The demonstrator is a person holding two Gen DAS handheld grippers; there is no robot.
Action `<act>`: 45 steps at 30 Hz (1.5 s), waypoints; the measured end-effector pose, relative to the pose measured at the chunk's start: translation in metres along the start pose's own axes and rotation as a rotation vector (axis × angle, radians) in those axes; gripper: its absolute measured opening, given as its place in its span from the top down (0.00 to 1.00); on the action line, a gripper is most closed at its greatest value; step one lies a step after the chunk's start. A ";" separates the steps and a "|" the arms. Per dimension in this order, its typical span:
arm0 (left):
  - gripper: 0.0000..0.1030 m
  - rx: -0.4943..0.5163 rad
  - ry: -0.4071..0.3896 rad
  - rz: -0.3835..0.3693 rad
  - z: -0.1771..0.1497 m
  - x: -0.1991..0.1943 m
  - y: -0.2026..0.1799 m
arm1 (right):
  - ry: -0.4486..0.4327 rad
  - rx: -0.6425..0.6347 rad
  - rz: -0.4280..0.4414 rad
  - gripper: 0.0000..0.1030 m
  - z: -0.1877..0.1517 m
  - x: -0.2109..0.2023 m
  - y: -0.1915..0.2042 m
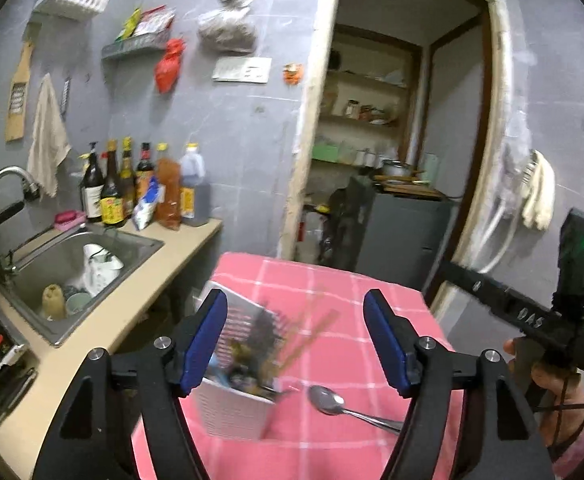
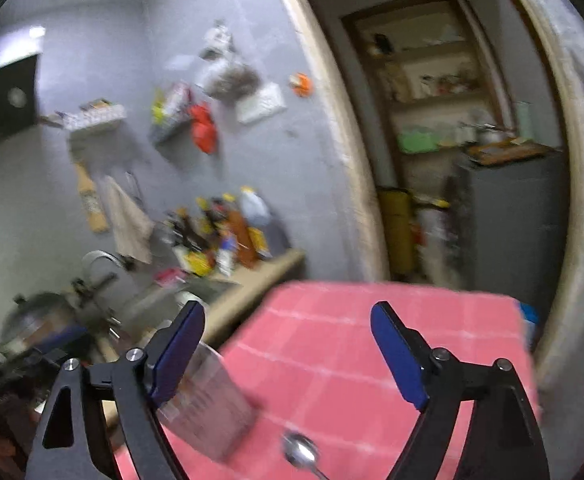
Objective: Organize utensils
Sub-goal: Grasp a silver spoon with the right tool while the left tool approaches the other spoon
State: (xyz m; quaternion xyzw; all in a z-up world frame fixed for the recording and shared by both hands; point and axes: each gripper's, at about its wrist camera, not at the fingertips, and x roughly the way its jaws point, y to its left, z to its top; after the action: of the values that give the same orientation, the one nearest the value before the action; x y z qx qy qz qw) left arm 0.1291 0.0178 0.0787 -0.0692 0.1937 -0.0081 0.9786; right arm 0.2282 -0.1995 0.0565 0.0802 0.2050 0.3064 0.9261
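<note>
Both grippers, left (image 1: pixel 295 338) and right (image 2: pixel 287 350), spread wide, nothing between pads. Spoon (image 1: pixel 330 400) lies loose on pink cloth (image 1: pixel 332 288), just right of white basket (image 1: pixel 231 412) holding utensils.

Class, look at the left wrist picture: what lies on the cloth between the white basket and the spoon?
Nothing: only bare pink checked cloth separates the white basket from the spoon, seen in the left wrist view.
</note>
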 end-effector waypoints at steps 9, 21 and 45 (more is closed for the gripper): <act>0.34 0.011 0.213 -0.094 -0.058 0.027 -0.049 | 0.298 0.008 -0.163 0.16 -0.072 -0.025 -0.059; 0.35 -0.072 0.493 -0.019 -0.124 0.094 -0.051 | 0.554 0.011 -0.074 0.49 -0.136 0.000 -0.088; 0.35 -0.107 0.552 -0.020 -0.143 0.129 -0.051 | 0.682 -0.102 0.045 0.93 -0.151 0.062 -0.079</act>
State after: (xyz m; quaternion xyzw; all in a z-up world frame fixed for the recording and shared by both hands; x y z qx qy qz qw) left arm 0.1947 -0.0573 -0.0940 -0.1177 0.4524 -0.0263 0.8836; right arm 0.2514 -0.2222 -0.1218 -0.0685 0.4855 0.3459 0.8000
